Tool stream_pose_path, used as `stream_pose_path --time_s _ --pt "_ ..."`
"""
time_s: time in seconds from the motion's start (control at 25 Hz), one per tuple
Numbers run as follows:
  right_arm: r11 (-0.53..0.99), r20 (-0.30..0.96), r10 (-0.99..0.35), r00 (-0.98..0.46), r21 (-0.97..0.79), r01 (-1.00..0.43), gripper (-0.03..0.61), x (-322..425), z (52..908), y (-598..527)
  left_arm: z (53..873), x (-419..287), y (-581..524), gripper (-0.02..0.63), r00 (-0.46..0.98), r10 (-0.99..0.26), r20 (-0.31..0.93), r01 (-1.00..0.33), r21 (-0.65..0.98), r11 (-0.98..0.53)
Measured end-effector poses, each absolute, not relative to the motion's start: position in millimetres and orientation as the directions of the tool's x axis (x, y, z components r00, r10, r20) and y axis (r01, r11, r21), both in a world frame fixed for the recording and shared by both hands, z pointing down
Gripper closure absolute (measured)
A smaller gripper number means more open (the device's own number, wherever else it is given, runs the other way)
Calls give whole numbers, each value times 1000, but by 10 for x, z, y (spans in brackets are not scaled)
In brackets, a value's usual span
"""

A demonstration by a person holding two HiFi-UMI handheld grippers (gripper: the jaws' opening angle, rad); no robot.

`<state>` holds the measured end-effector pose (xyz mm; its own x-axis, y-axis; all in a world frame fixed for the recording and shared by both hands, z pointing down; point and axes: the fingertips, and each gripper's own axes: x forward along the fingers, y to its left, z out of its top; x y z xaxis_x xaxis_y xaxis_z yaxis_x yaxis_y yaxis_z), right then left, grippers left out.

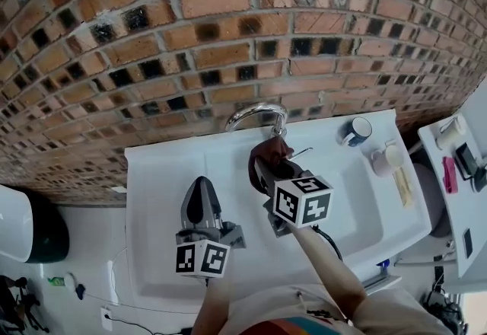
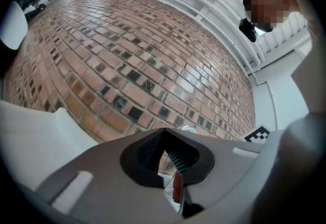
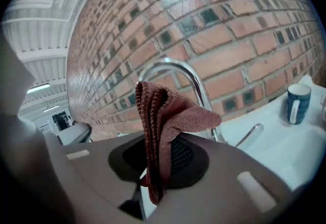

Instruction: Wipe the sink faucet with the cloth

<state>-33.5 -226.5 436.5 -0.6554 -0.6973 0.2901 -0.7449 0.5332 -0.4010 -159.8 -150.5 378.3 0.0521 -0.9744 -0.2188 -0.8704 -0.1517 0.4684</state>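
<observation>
1. The white ceramic sink [image 1: 152, 196] is lying beneath both grippers.
2. The curved chrome faucet [image 3: 173, 67] is rising just ahead of the right gripper [image 3: 163, 159]. A good wipe probably means pressing the loose fold onto the spout and following its arch.
3. The folded reddish-brown terry cloth [image 3: 163, 116] is standing between the right jaws, which are clamping it firmly.
4. The left gripper [image 2: 165, 154] is hanging beside the right one, its jaw tips meeting on nothing.
</observation>
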Motion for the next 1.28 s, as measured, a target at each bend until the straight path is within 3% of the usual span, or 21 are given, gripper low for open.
stream_pose_path --time_s 0.2,0.36,0.76,1.28 --pt "626 101 -691 -716 -413 -662 532 -123 3653 -1726 3345 -1544 -1291 614 75 -949 -308 -875 436 -211" --pt "625 22 -712 -701 -435 -648 532 141 3481 -1392 3236 -1426 -1146 614 99 -938 -332 -887 397 -234" --pt "610 -45 -739 -672 -467 -640 532 364 3360 -1168 2988 -1063 -991 614 179 -902 -392 -877 352 -327" --pt "638 -81 -722 -687 -462 -616 532 299 3240 -1170 2930 -1095 -995 614 165 -901 -400 -885 343 -315"
